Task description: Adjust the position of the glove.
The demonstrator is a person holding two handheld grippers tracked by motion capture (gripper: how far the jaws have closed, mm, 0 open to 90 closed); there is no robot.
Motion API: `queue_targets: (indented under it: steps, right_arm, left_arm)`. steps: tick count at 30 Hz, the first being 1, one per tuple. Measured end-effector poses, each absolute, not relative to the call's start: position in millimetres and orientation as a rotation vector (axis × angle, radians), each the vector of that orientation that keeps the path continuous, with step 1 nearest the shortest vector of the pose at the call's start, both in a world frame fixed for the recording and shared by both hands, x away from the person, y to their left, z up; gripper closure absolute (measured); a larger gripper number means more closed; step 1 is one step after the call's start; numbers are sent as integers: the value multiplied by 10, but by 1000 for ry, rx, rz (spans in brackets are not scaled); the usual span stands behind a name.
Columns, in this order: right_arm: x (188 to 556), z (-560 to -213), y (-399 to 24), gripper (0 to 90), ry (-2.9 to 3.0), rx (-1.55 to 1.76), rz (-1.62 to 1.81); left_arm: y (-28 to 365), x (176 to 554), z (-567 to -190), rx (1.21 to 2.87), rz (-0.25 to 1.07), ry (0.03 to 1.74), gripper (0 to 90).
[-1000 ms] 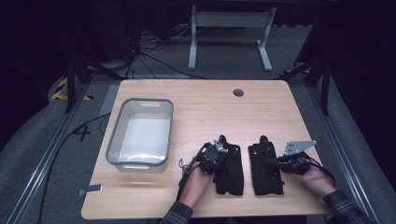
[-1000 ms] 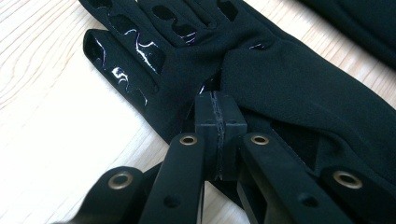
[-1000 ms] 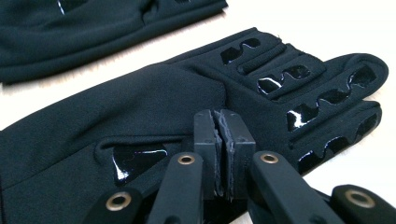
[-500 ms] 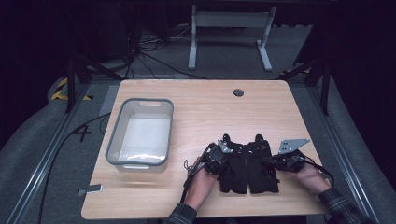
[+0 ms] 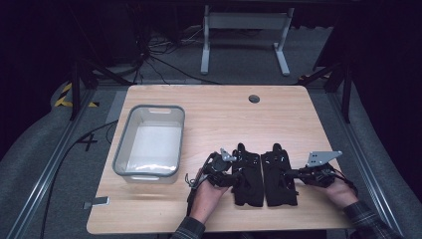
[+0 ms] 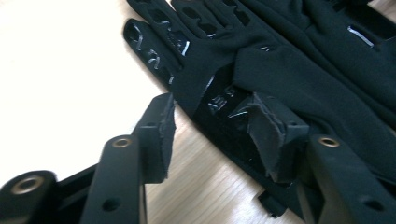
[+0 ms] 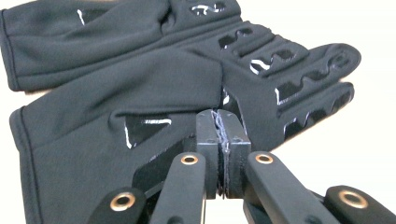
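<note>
The left gripper [image 5: 239, 175] has just been opening off the left glove [image 5: 247, 174], now beside the right glove [image 5: 280, 175] at three o'clock, which the right gripper [image 5: 287, 174] pinches shut.

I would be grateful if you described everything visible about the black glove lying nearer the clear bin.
The left glove is black, soft fleece-like fabric with glossy grip print on its fingers and thumb. It lies flat on the wooden table, fingers pointing away from the person, alongside the right glove. The left gripper sits at its thumb edge; its jaws have just been opening, one pad on bare wood and the other resting on the fabric, no longer pinching it.
</note>
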State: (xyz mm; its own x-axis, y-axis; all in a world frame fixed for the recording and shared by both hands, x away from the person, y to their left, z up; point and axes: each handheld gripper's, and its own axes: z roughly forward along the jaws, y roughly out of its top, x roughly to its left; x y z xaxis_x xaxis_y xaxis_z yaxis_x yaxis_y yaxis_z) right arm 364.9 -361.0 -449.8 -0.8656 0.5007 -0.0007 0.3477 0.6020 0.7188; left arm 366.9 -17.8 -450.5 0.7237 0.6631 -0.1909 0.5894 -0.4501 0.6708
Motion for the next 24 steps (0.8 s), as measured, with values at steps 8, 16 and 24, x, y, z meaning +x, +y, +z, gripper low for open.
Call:
queue_targets:
  steps: [8,16,24]
  right_arm:
    - [3647,-4535,-3617,896,2648,705,1091]
    - [3645,-4540,-3615,897,2652,702,1087]
    - [3649,-4543,-3604,899,2658,699,1096]
  left_arm:
    - [-294,3652,-4590,2220,148,936,549]
    - [-322,3638,-4589,2221,158,948,760]
    - [-277,3664,-4550,2190,83,957,840]
